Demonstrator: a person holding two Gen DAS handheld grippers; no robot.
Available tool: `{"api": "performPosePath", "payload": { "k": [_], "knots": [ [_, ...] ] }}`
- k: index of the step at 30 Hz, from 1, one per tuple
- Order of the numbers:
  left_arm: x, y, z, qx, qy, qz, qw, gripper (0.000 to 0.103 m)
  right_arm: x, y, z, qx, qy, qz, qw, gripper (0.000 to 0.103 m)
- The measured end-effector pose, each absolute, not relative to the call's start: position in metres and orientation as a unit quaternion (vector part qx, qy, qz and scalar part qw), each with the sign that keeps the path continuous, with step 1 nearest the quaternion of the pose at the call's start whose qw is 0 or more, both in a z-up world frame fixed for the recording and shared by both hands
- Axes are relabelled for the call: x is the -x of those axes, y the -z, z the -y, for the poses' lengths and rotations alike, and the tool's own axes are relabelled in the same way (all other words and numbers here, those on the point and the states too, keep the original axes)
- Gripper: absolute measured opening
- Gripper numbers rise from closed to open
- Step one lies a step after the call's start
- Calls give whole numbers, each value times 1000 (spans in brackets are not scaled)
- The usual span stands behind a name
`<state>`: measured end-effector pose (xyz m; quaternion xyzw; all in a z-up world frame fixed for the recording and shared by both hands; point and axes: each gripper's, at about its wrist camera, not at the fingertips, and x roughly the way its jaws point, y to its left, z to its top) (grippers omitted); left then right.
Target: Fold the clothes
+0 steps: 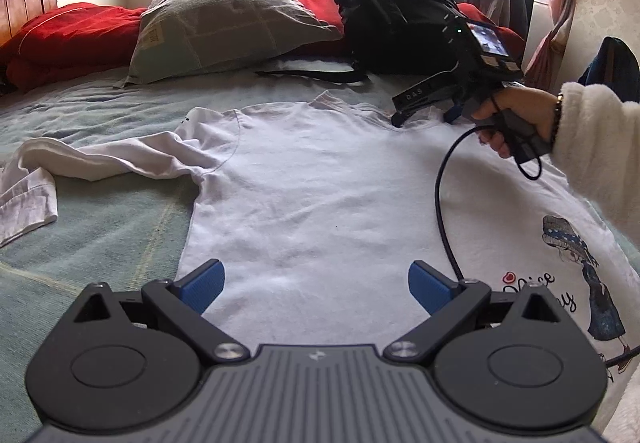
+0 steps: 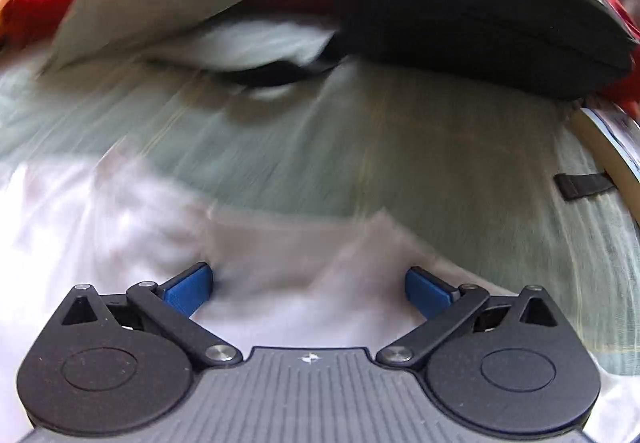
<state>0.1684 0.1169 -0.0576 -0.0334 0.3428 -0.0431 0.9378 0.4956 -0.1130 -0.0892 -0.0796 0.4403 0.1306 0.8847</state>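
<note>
Bed (image 1: 100,243) carries white shirt (image 1: 312,183), one side folded over. Both grippers' fingers wide, empty; right gripper (image 2: 308,289) at collar: pinch one layer, pull taut.

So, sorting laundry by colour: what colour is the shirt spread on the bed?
White shirt, with a cartoon girl print near one edge; clearest in the left wrist view.

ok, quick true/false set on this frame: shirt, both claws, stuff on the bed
1. The white shirt lies spread on the bed. True.
2. The left claw is clamped on the shirt's hem. False: its jaws stand open, nothing pinched.
3. The right claw is open over the shirt. True.
4. The black backpack sits on the shirt. False: it sits beyond the collar, by the pillow.
5. The shirt's printed side faces up all over. False: the print shows only on the turned-over part.
</note>
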Motion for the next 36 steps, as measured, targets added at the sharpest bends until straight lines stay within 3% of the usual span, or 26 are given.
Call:
{"api": "performPosePath", "payload": {
  "k": [6,11,16,25,36],
  "knots": [
    [-165,55,-118,36,39,-340,939,98,-512,73,129,67,-144,-439,884,103],
    [-169,56,-117,34,35,-344,938,98,-466,46,153,56,-153,-431,888,103],
    [-172,58,-112,27,37,-351,935,98,-443,73,162,48,-134,-472,870,103],
    [-179,47,-121,15,42,-382,923,98,-459,93,153,7,-64,-411,909,103],
    [-289,-3,-120,78,76,-424,899,98,-446,71,181,-69,-137,-412,898,103]
  ]
}}
